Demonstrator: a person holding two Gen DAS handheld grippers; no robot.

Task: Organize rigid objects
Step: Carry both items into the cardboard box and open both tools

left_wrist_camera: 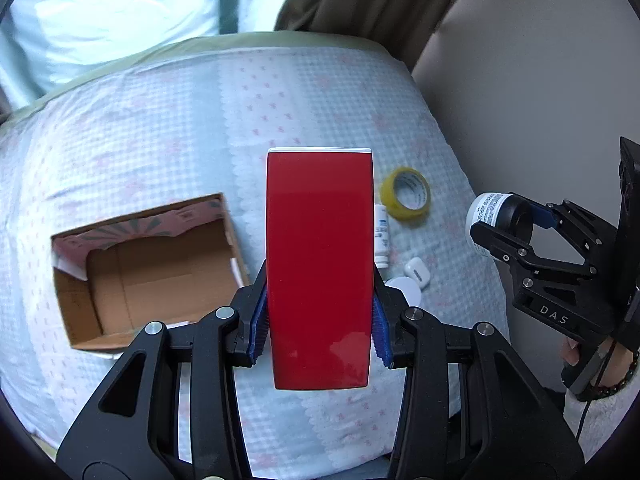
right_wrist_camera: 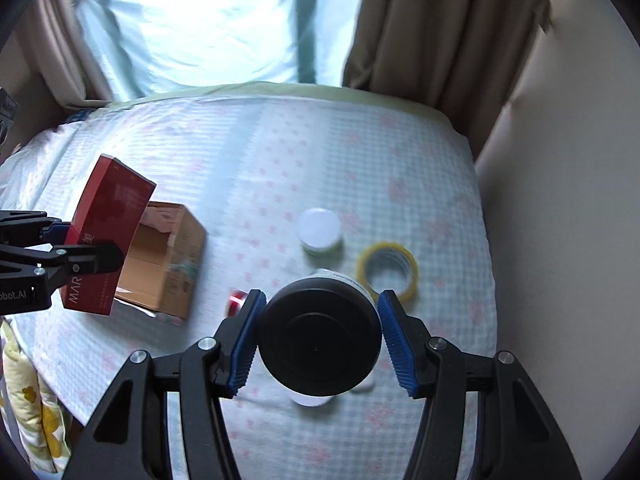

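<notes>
My left gripper [left_wrist_camera: 319,322] is shut on a red box [left_wrist_camera: 320,264] and holds it above the bed, right of an open cardboard box [left_wrist_camera: 144,268]. In the right wrist view the red box [right_wrist_camera: 106,232] hangs at the left over the cardboard box [right_wrist_camera: 168,264]. My right gripper [right_wrist_camera: 322,340] is shut on a black-lidded white jar [right_wrist_camera: 318,340], held above the bed; the jar also shows at the right of the left wrist view [left_wrist_camera: 498,216], in the right gripper [left_wrist_camera: 516,232].
On the checked bedspread [left_wrist_camera: 160,128] lie a yellow tape roll [left_wrist_camera: 406,196], a white bottle [left_wrist_camera: 382,236], a white earbud case [left_wrist_camera: 416,270] and a white round lid [left_wrist_camera: 404,288]. A white-lidded jar [right_wrist_camera: 320,232] and a small red item [right_wrist_camera: 236,300] show too. A wall [left_wrist_camera: 520,100] lies right.
</notes>
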